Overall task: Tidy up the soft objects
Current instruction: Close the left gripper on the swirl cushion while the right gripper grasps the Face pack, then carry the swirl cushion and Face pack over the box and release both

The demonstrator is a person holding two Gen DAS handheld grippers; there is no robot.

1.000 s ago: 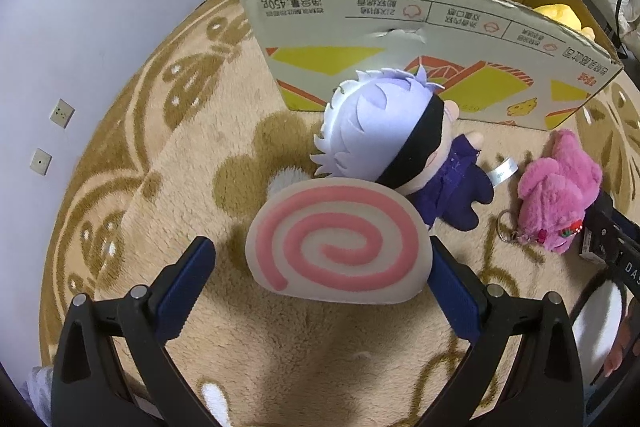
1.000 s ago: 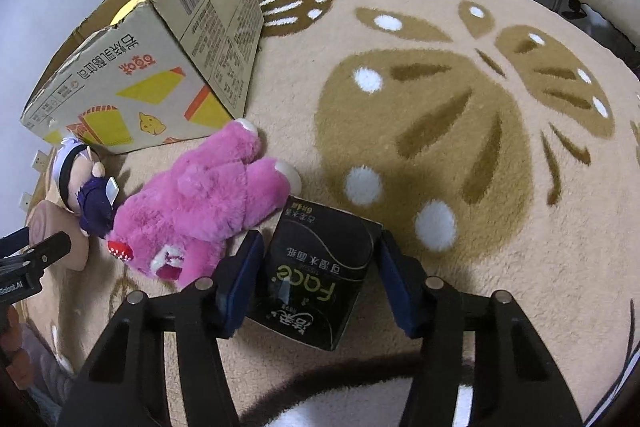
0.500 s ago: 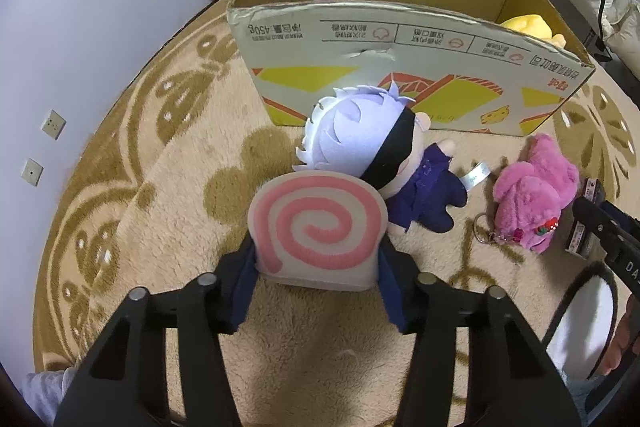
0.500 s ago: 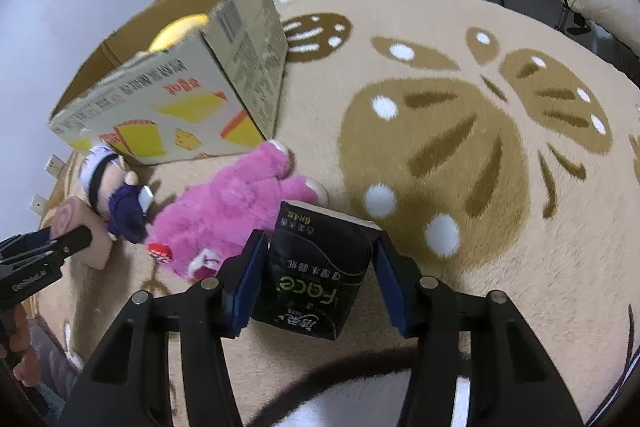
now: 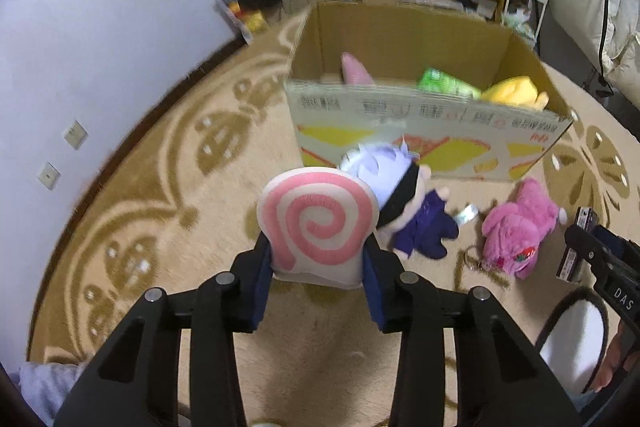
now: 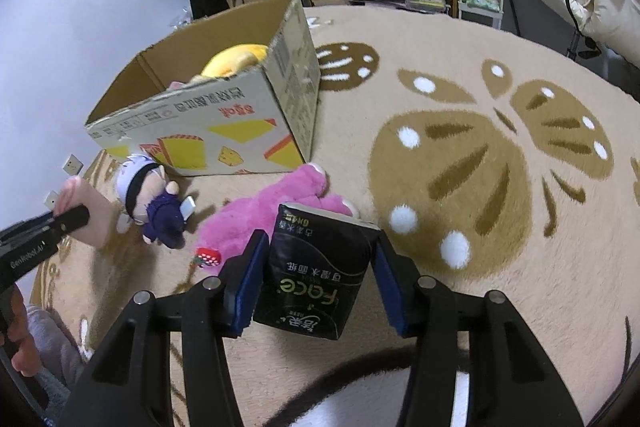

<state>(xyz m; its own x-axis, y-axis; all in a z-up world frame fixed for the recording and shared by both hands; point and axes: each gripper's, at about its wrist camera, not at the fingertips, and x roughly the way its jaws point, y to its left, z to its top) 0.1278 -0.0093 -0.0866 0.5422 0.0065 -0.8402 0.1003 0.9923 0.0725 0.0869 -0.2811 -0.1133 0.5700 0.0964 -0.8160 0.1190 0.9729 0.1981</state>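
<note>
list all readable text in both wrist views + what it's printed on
"Face": black tissue pack held in the right gripper, printed upside down; its Chinese lines are too small to read.
"DAS": right gripper body, at the edge of the left wrist view.
"GenRobot.AI": left gripper body, in the right wrist view.
Cardboard box: Chinese print, blurred and inverted, unreadable.

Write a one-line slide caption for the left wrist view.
Left gripper clamps a pink swirl cushion before the open cardboard box; two plush toys lie on the rug.
</note>
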